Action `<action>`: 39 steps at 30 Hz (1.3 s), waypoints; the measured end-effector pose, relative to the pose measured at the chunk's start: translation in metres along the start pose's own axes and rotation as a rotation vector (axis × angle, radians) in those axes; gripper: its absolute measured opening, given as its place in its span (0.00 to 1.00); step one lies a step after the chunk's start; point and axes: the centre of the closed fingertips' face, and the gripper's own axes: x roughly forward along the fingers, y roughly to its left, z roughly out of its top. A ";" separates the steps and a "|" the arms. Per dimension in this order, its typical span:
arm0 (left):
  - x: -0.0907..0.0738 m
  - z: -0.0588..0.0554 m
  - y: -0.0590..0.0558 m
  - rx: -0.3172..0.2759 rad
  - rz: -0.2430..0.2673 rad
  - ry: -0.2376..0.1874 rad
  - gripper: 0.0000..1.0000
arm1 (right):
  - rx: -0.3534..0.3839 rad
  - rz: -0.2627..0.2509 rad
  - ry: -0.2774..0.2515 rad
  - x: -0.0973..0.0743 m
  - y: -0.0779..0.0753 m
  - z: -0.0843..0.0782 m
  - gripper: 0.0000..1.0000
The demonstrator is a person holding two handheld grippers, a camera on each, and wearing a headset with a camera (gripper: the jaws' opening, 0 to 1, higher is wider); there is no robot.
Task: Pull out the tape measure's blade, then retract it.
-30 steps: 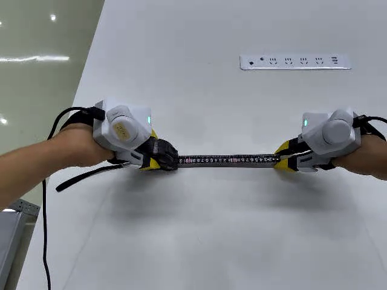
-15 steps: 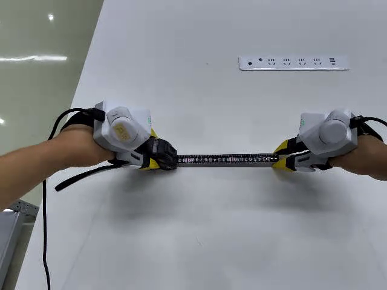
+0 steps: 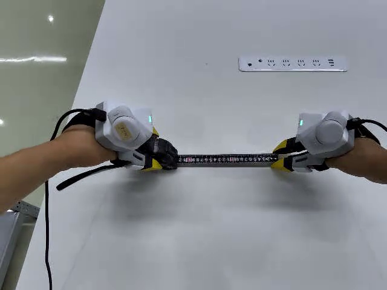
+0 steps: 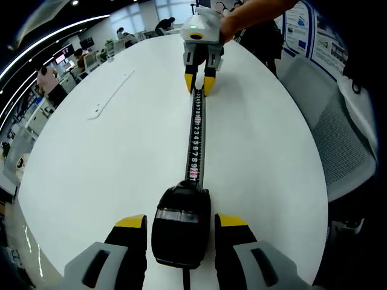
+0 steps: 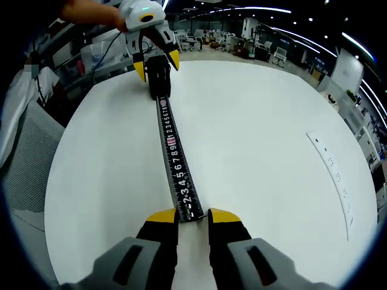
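A black tape measure case (image 3: 165, 153) lies on the white table (image 3: 199, 229), and my left gripper (image 3: 158, 159) is shut on its sides. In the left gripper view the case (image 4: 181, 225) sits between the yellow-tipped jaws of that gripper (image 4: 181, 221). The numbered blade (image 3: 227, 159) runs flat along the table to my right gripper (image 3: 278, 162), which is shut on the blade's end. The right gripper view has the blade (image 5: 172, 148) leading from my right gripper (image 5: 193, 215) to the case (image 5: 158, 75).
A white power strip (image 3: 292, 63) lies further back on the table, to the right. The table's left edge drops to a glossy floor (image 3: 36, 60). A black strap (image 3: 81, 176) trails from the left hand. A mesh chair (image 4: 347, 139) stands beside the table.
My right gripper, with the blade's end in it, has crept slightly towards the case. The left gripper and the case have stayed put.
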 end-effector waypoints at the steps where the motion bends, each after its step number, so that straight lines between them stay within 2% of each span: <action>1: -0.001 0.000 0.000 -0.003 0.002 -0.002 0.41 | 0.003 -0.002 0.000 0.000 0.000 0.000 0.19; 5: -0.004 -0.001 0.001 -0.052 0.018 -0.017 0.44 | 0.016 -0.013 0.003 -0.003 0.000 -0.001 0.21; 14: -0.010 -0.004 0.000 -0.091 0.054 -0.027 0.48 | 0.063 -0.044 -0.007 -0.012 -0.001 -0.001 0.26; 22: -0.017 -0.006 0.002 -0.183 0.105 -0.052 0.52 | 0.119 -0.072 -0.026 -0.018 0.002 -0.001 0.29; 26: -0.017 -0.006 0.002 -0.185 0.106 -0.056 0.54 | 0.124 -0.074 -0.027 -0.018 0.002 -0.001 0.31; 30: -0.022 -0.005 0.001 -0.236 0.137 -0.077 0.55 | 0.157 -0.093 -0.036 -0.021 0.004 0.000 0.33; 31: -0.024 -0.005 0.000 -0.274 0.149 -0.088 0.56 | 0.172 -0.104 -0.039 -0.023 0.005 0.001 0.33; 33: -0.026 -0.005 -0.001 -0.299 0.162 -0.095 0.58 | 0.186 -0.114 -0.042 -0.025 0.005 0.001 0.34; 39: -0.032 -0.006 -0.004 -0.348 0.195 -0.113 0.60 | 0.237 -0.139 -0.054 -0.029 0.006 0.003 0.38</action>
